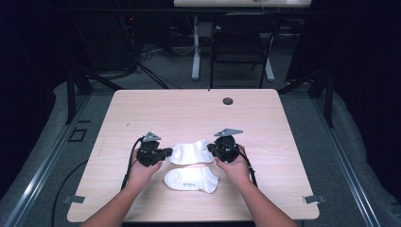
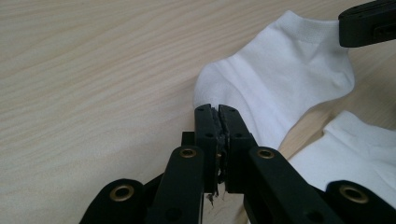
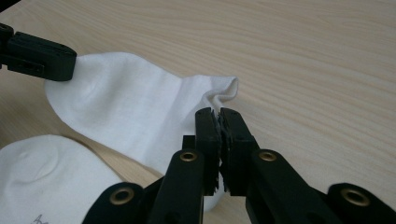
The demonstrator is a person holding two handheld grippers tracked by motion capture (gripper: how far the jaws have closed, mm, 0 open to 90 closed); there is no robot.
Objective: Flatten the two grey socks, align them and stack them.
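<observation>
Left gripper (image 2: 218, 111) clamped on toe edge of far sock (image 1: 190, 152), jaws pressed together. Right gripper (image 3: 218, 114) clamped on cuff end of same sock. Sock stretched between both, held just above light wood table (image 1: 189, 109), centre front. Near sock (image 1: 191, 179) flat on table, just beside far sock, nearer person's hands.
</observation>
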